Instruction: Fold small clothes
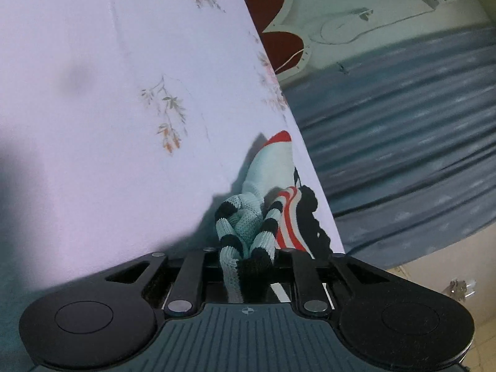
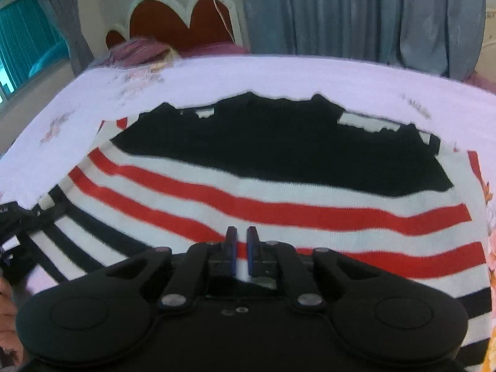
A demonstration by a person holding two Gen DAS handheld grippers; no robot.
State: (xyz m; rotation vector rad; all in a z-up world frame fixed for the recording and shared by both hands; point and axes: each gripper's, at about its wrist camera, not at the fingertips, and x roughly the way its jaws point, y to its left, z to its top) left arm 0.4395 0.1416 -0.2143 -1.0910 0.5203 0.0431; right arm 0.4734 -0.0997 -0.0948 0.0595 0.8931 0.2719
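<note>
Knitted fabric in white, red and black stripes, a small sweater (image 2: 279,192), is spread flat on a white sheet (image 2: 279,74) printed with faint flowers, and everything else is placed against it. A solid black band of the sweater lies on its far side, toward a red scalloped headboard (image 2: 183,21) and grey curtains (image 2: 356,12) beyond the sheet.

No brand, label or readable writing can be made out on the sweater or the sheet. A few pale letters show on a dark object at the left edge of the right wrist view, cut off and too blurred to be read.

At the sweater's near edge the right gripper (image 2: 242,238) is seen with its blue-lined fingers (image 2: 232,245) drawn almost together, only a thin slit left between them. White knit shows under the slit, but whether any of it is pinched cannot be told.

At the sweater's left side, a bunched striped sleeve (image 1: 248,223), pale with black bands, is clamped in the left gripper (image 1: 248,263); its fingertips are buried in the folds and hidden. The rest of the sweater there is seen only as a crumpled strip along the sheet's edge. Both views are blurred. Part of a hand (image 2: 7,319) is cut off by the left border of the right wrist view.
</note>
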